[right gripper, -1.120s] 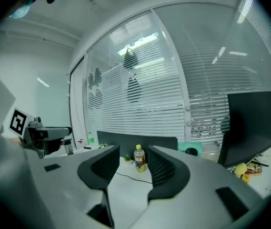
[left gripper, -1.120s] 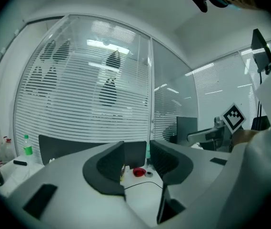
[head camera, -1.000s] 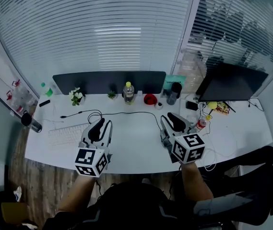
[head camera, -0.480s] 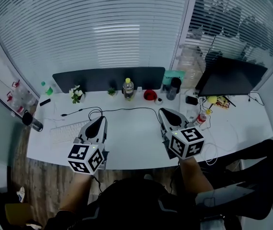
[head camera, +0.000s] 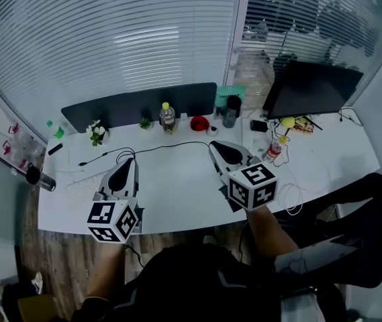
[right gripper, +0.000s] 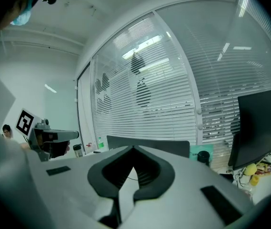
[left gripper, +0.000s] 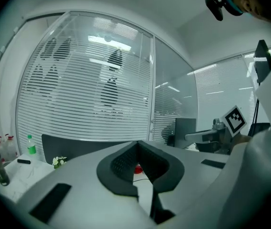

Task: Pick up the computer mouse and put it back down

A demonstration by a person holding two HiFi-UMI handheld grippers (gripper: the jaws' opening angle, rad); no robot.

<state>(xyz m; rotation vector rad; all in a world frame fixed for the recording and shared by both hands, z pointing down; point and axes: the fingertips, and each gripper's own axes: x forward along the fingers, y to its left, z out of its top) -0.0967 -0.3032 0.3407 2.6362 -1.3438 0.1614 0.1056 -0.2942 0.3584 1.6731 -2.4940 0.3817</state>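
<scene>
I see no computer mouse for certain. A small black object (head camera: 258, 125) lies by the monitor's foot, too small to identify. My left gripper (head camera: 127, 161) hovers over the white desk (head camera: 177, 193) at the left, by the keyboard (head camera: 76, 182). Its jaws are shut with nothing between them, and in the left gripper view the left gripper (left gripper: 136, 143) points at the blinds. My right gripper (head camera: 217, 146) hangs over the desk's right half, shut and empty. The right gripper (right gripper: 133, 148) shows its tips meeting in its own view. A black cable (head camera: 170, 145) runs across the desk between them.
Along the back stand a dark partition (head camera: 140, 106), a yellow-capped bottle (head camera: 168, 117), a red object (head camera: 199, 122), a black cup (head camera: 231, 111) and a small flower pot (head camera: 96, 131). A dark monitor (head camera: 311, 89) stands at the right. A dark bottle (head camera: 39, 178) sits at the left edge.
Both pairs of jaws stood slightly apart a second ago and now meet. The head view has swung a little; the hands have stayed over the same parts of the desk.
</scene>
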